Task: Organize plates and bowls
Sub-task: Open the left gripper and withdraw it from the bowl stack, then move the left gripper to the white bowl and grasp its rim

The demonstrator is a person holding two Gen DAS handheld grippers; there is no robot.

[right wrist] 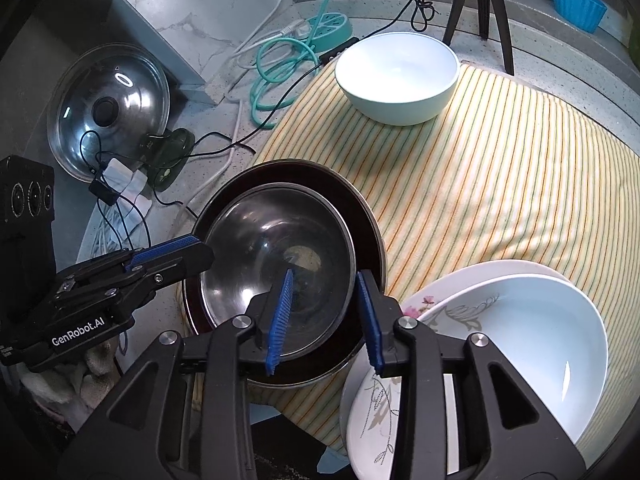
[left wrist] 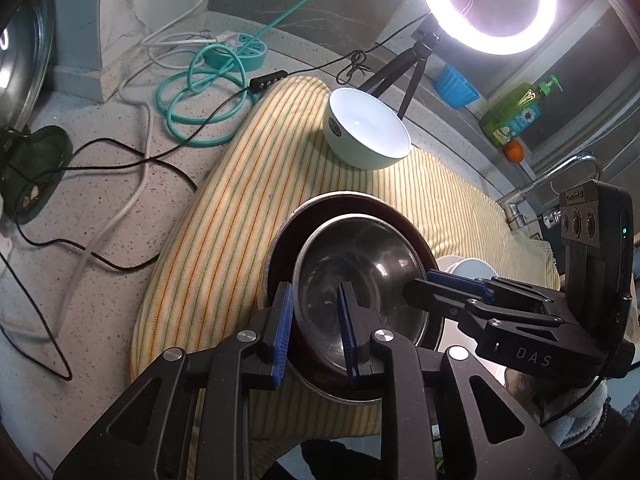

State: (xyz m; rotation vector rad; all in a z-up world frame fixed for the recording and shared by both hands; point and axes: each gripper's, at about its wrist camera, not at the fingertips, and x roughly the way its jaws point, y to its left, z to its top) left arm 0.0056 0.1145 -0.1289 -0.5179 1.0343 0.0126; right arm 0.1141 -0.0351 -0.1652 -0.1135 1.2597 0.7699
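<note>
A steel bowl sits nested inside a wider dark bowl on a yellow striped cloth. My left gripper straddles the steel bowl's left rim, jaws apart and pads not pressing on it. My right gripper straddles the opposite rim, likewise open. A pale green bowl stands alone at the cloth's far end. To the right, a white deep plate lies on a flower-patterned plate.
Cables and a teal power strip lie on the speckled counter left of the cloth. A glass pot lid leans at far left. A ring light on a tripod, a blue cup, a green soap bottle and a faucet line the back.
</note>
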